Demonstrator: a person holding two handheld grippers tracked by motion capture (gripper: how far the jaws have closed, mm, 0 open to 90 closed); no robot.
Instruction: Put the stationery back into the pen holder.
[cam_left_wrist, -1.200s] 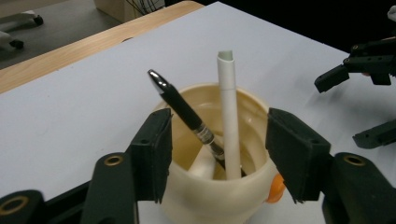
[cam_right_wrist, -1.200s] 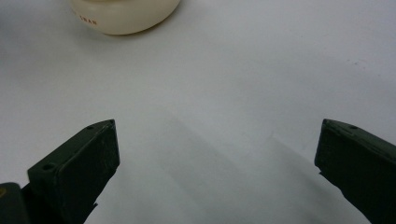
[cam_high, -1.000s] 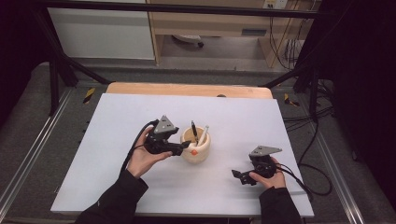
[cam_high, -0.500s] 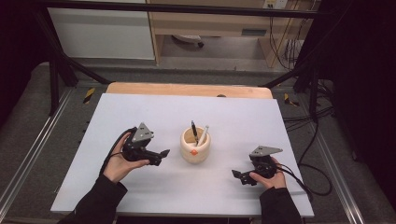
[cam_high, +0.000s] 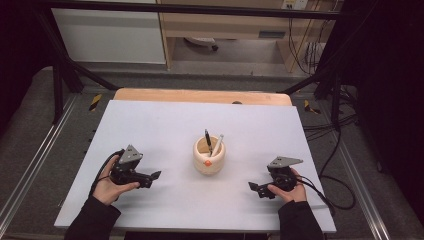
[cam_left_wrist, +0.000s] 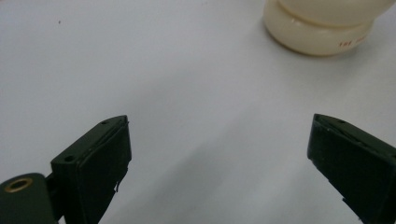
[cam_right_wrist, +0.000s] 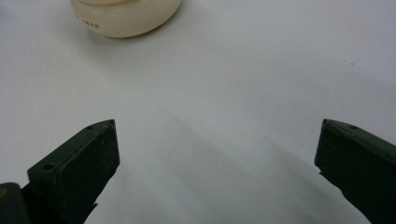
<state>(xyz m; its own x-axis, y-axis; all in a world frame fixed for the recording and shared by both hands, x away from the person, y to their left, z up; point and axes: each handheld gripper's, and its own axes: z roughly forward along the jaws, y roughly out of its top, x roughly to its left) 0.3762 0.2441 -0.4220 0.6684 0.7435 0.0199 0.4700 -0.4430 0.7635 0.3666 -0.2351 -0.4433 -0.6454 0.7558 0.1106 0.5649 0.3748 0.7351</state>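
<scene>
A cream cup (cam_high: 209, 158) stands mid-table with a black pen (cam_high: 208, 139) and a white pen (cam_high: 218, 144) upright in it. My left gripper (cam_high: 155, 176) rests low on the table left of the cup, well apart from it. Its jaws have just been opening and now stand wide with nothing between them. In the left gripper view (cam_left_wrist: 219, 158) the cup's base (cam_left_wrist: 322, 28) sits far off at the top right. My right gripper (cam_high: 254, 188) lies right of the cup, open and empty. The cup's base (cam_right_wrist: 126, 16) shows at the top left of the right gripper view (cam_right_wrist: 217, 163).
The white tabletop (cam_high: 165, 120) ends in a wooden strip (cam_high: 200, 96) at the far edge. Metal frame rails (cam_high: 30, 170) run along both sides. Black cables (cam_high: 325, 190) trail off the right edge behind the right hand.
My left gripper has drawn back from the cup's rim to the left and down onto the table, with its jaws spread wider. The right gripper has stayed put.
</scene>
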